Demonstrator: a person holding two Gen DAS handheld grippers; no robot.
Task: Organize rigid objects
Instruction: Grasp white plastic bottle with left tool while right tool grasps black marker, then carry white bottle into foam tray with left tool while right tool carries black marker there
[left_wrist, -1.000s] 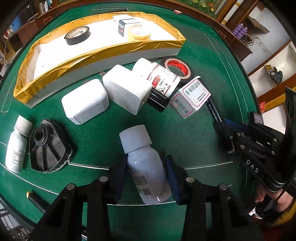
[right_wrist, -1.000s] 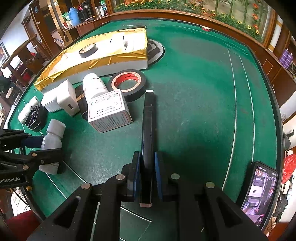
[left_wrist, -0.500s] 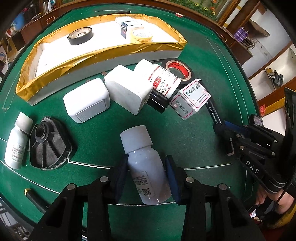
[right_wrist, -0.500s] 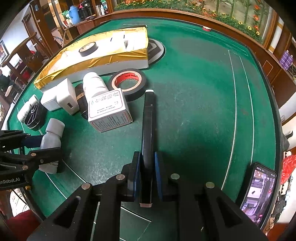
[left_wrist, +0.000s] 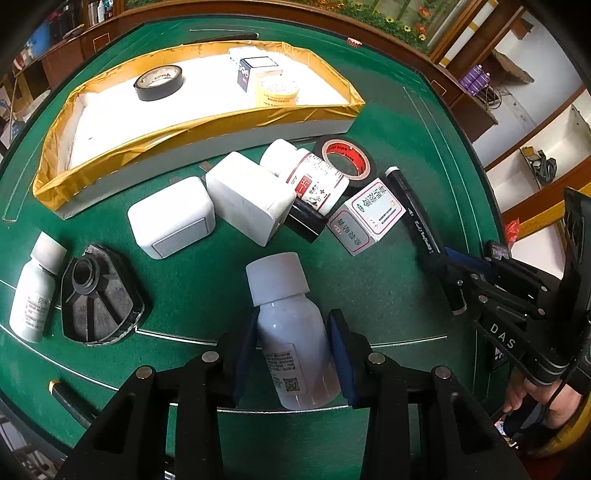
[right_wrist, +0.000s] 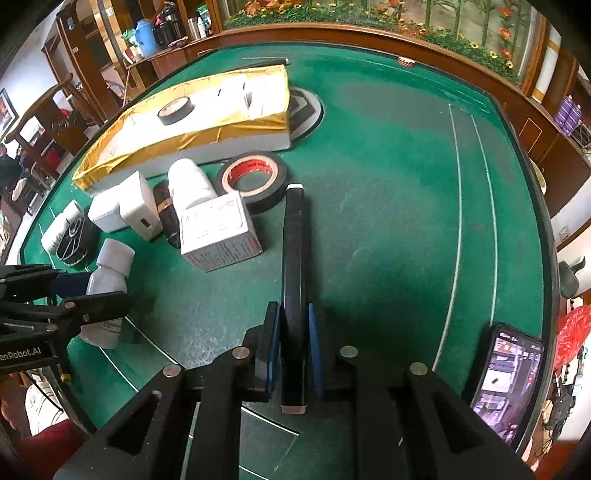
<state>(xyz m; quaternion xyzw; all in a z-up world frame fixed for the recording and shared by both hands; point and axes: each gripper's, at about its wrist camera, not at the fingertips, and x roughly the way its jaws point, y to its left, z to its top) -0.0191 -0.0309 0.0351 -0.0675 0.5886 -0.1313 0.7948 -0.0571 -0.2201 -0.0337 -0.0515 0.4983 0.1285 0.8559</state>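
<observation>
On the green table (left_wrist: 369, 280), the left gripper (left_wrist: 291, 347) clamps a white-capped bottle (left_wrist: 291, 332) lying near the clutter, below the gold-lined tray (left_wrist: 207, 122). The right gripper (right_wrist: 291, 343) is closed tight on a black marker (right_wrist: 293, 251) beside the red-cored tape roll (right_wrist: 255, 177).

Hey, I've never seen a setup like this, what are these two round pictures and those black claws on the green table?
No robot: a person holds a two-finger claw in each hand, each carrying a fisheye camera looking along its fingers. One picture is from the left gripper, closed around a white bottle. The other is from the right gripper, shut on a black marker. On the table lie tape, white chargers, a small box, another bottle and a gold-lined tray already holding a few things.
</observation>
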